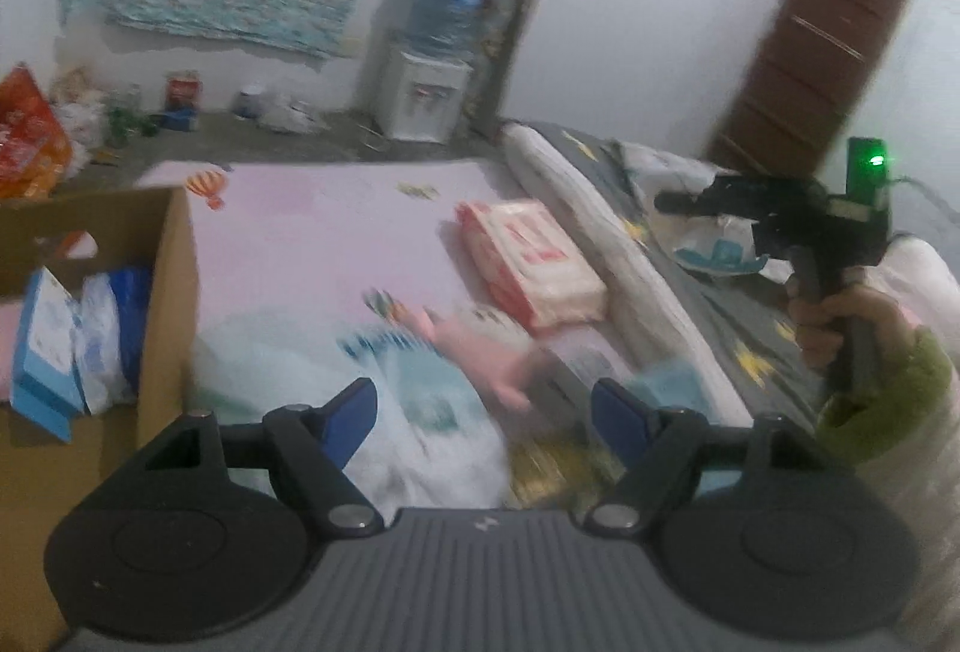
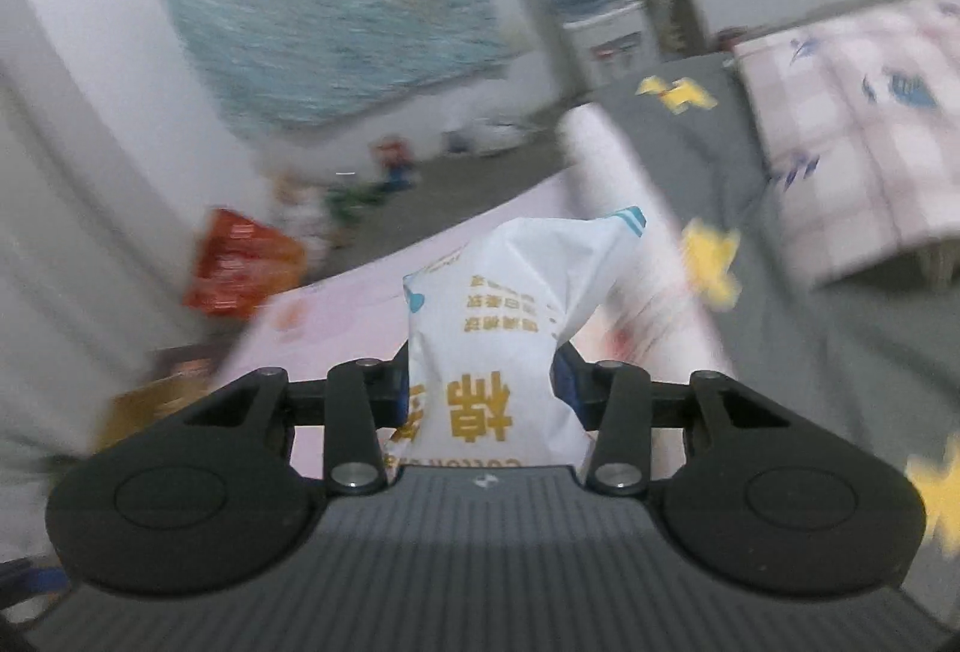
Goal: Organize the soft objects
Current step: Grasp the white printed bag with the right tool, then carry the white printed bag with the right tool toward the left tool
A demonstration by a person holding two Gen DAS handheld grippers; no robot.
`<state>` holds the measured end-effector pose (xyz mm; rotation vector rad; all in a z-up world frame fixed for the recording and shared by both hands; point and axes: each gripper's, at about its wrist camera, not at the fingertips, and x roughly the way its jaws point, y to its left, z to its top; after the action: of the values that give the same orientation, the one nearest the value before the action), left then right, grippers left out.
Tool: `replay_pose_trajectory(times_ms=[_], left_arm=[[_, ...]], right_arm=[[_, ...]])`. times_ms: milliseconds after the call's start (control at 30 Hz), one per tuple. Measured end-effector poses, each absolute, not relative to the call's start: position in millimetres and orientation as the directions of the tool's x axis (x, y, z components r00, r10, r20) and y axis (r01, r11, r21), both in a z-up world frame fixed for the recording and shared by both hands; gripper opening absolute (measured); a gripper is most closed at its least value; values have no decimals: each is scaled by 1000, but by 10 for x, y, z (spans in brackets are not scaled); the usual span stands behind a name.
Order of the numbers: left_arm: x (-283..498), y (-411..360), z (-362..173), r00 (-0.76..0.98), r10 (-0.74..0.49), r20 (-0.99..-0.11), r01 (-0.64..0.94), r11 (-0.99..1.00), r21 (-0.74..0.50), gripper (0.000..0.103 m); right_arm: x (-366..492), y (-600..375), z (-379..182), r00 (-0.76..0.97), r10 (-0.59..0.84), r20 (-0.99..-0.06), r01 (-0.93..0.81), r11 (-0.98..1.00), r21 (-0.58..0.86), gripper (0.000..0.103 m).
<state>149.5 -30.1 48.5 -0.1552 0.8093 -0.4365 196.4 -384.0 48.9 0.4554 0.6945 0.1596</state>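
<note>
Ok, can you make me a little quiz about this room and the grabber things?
1. True or false: the right hand-held gripper is squeezing a white packet.
2. Where does the cardboard box sit, seen from the left wrist: A) left of the pink mat, B) on the grey bedding, C) beside the door?
3. Fill in: the left hand-held gripper has its jaws ____.

Key: 1 true; 2 A; 3 open, with nothing held.
</note>
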Motion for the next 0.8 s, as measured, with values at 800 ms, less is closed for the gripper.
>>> replay_pose_trajectory(times_ms=[800], left_arm=[[792,-390,-689,327,-531,-782,393,829,-398,81]], right_arm=[[530,-2445,-955,583,501,-639,63,757,651,66]])
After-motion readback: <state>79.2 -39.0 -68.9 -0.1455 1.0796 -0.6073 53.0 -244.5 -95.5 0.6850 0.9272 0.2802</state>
